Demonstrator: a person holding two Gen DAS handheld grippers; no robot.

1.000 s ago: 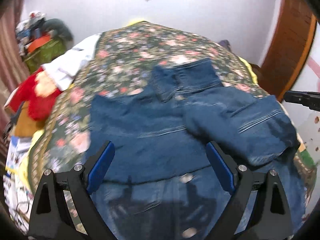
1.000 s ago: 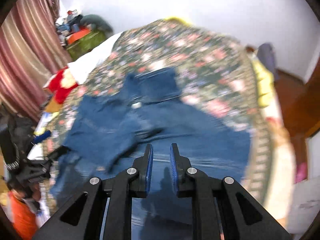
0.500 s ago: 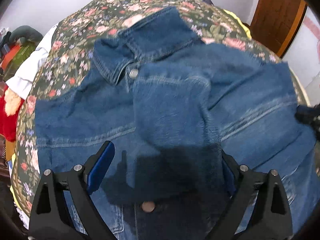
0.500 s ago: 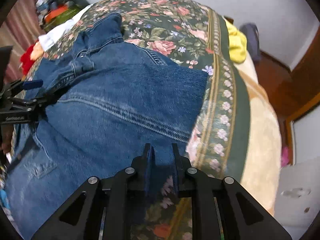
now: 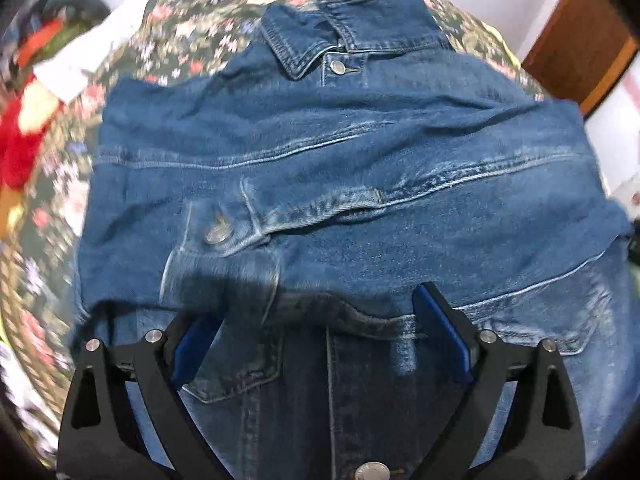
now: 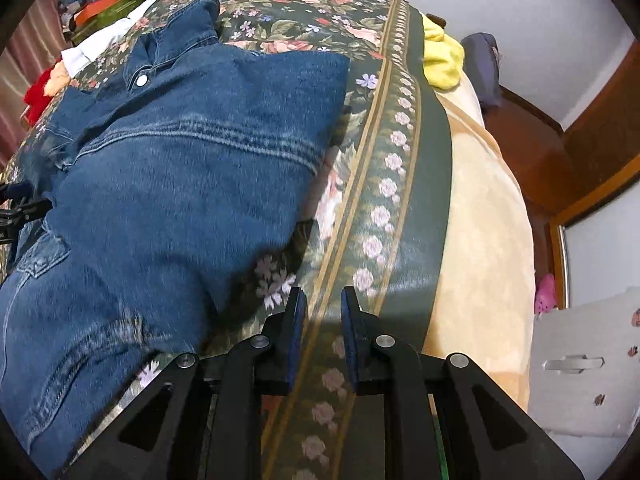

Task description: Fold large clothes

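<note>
A blue denim jacket (image 5: 340, 184) lies on a floral bedspread (image 5: 208, 12), collar at the far end, both sleeves folded across its front. My left gripper (image 5: 316, 312) is open, its blue pads straddling the edge of a folded sleeve low over the jacket's middle. In the right wrist view the jacket (image 6: 180, 168) lies to the left. My right gripper (image 6: 322, 312) is nearly shut and empty, over the bedspread's green border (image 6: 400, 200) just right of the jacket. The left gripper shows at the left edge (image 6: 20, 208).
A red soft toy (image 5: 20, 148) and white cloth (image 5: 88, 60) lie left of the jacket. A yellow cloth (image 6: 440, 56) and a peach blanket (image 6: 480, 220) lie right of the bedspread. A wooden door (image 5: 580, 40) stands beyond.
Both grippers dropped closer to the bed. The sleeve now lies folded across the jacket front. My right gripper has moved right, off the denim, onto the bedspread border.
</note>
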